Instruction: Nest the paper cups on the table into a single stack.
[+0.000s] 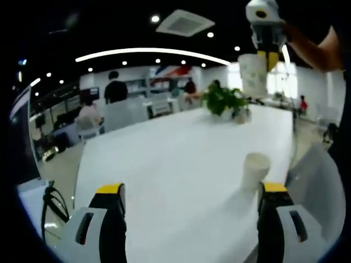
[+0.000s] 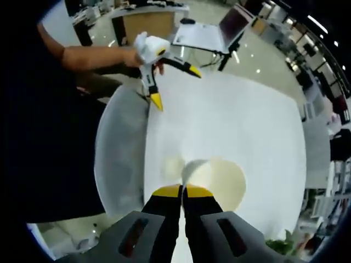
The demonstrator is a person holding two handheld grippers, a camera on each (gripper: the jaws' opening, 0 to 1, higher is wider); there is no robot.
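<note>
A cream paper cup (image 1: 255,170) stands upright on the white table (image 1: 181,164), just ahead of my left gripper's (image 1: 192,189) right jaw. That gripper is open, with nothing between its jaws. High above the table's far right hangs a second paper cup (image 1: 253,75), with my right gripper (image 1: 269,57) shut on its rim. From the right gripper view I look down into this held cup (image 2: 219,178), pinched at its near rim by my right gripper (image 2: 183,190). A faint pale round shape (image 2: 173,164) beside it may be the standing cup. The left gripper (image 2: 174,86) is open over the table edge.
A potted green plant (image 1: 225,101) stands at the table's far end. An open laptop (image 2: 216,33) rests on a desk beyond the table. A grey chair (image 2: 120,153) is at the table's side by the person. People sit at desks in the background.
</note>
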